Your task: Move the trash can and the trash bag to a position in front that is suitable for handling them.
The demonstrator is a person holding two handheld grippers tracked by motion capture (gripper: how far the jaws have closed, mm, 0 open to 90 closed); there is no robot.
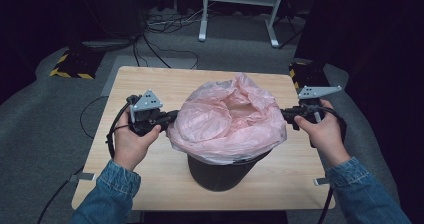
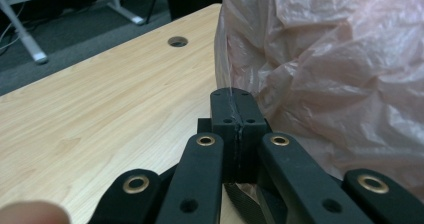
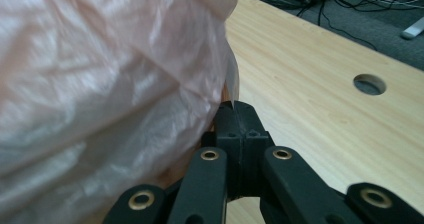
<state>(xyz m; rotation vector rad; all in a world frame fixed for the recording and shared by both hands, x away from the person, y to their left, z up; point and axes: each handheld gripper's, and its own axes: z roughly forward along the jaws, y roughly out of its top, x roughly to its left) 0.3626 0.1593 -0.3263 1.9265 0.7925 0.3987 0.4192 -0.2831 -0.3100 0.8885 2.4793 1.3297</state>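
A dark room with grey carpet surrounds a pale wooden table (image 1: 150,84); beyond its far edge stand the white legs of a frame (image 1: 239,14), with loose cables (image 1: 165,21) on the floor and yellow-and-black striped blocks (image 1: 75,64) near the far corners. The tabletop has a round cable hole (image 2: 177,41) on the left and another hole (image 3: 369,84) on the right.

Near the middle of the table, toward the person's edge, stands a dark bin (image 1: 222,171). A pink plastic bag (image 1: 227,119) is draped over its mouth, ballooning wide and crumpled above the rim and hanging down over the upper part of the wall.

Two forearms in denim sleeves (image 1: 112,189) come in from the near edge, one on each side of the bin. The left hand (image 1: 130,144) holds the left gripper (image 2: 235,116) level against the bag's left side; its jaws are pressed fully together, and a thin fold of the pink film runs up out of the seam between them. The right hand (image 1: 322,131) holds the right gripper (image 3: 240,124) at the bag's right side, jaws likewise closed tight, with a small edge of the bag pinched between the tips. Each gripper carries a grey three-cornered plate (image 1: 147,101) on top.
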